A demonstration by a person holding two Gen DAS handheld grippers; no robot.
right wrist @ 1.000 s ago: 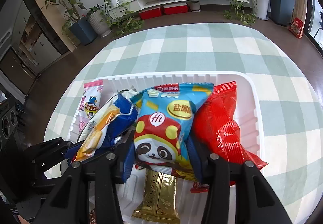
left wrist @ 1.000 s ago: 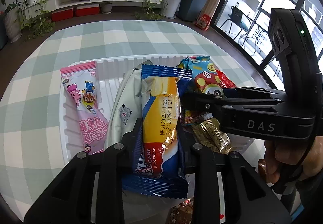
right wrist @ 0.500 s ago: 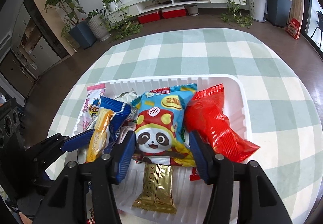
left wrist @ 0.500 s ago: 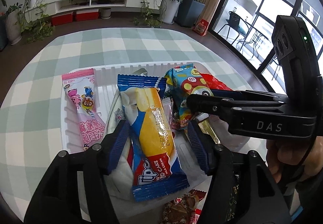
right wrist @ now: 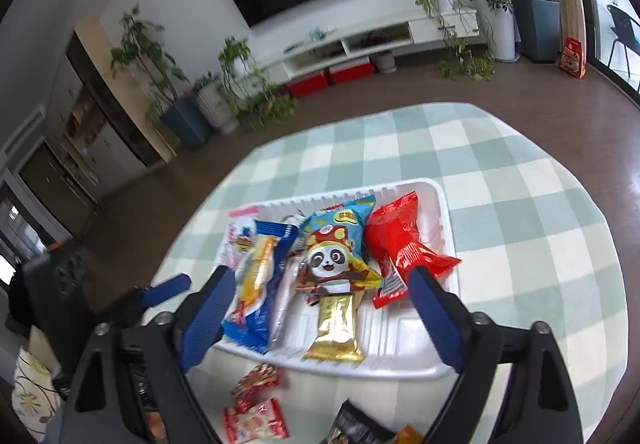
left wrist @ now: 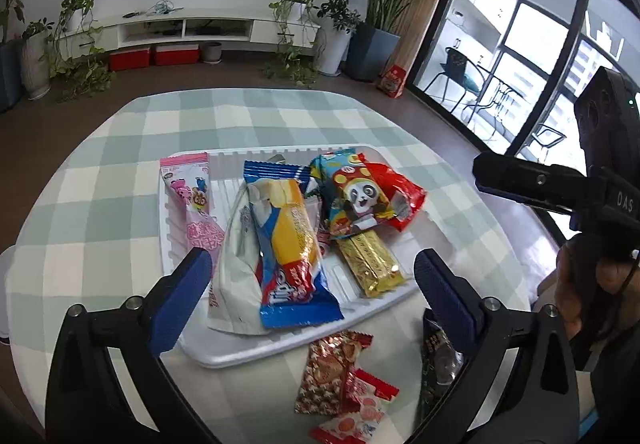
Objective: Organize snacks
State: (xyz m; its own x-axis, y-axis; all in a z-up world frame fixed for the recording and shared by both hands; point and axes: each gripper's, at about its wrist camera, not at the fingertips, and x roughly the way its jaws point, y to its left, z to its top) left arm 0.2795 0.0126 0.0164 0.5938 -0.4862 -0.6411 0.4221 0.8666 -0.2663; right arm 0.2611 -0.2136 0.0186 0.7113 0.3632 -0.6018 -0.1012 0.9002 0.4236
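Note:
A white tray (left wrist: 248, 354) on the checked tablecloth holds several snack packs. The blue-and-yellow cake pack (left wrist: 288, 244) lies in its middle beside a white pack (left wrist: 240, 276) and a pink one (left wrist: 196, 204). My left gripper (left wrist: 312, 260) hovers above and before it, jaws opening wide, gripping nothing. In the right wrist view the panda pack (right wrist: 336, 248) rests on a gold bar (right wrist: 336, 324), next to a red pack (right wrist: 400, 244). My right gripper (right wrist: 320, 276) stands back from them, jaws opening, nothing pressed between its pads.
Loose red-patterned sweets (left wrist: 332, 376) and a dark pack (left wrist: 436, 364) lie on the cloth in front of the tray's near rim (right wrist: 400, 368). A hand (left wrist: 592, 284) holds the right gripper's handle at the right. The round table's edge curves close on both sides.
The left jaws spread and let go of the cake pack; the right jaws spread off the panda pack. Both grippers drew back and up, and both packs now lie in the tray.

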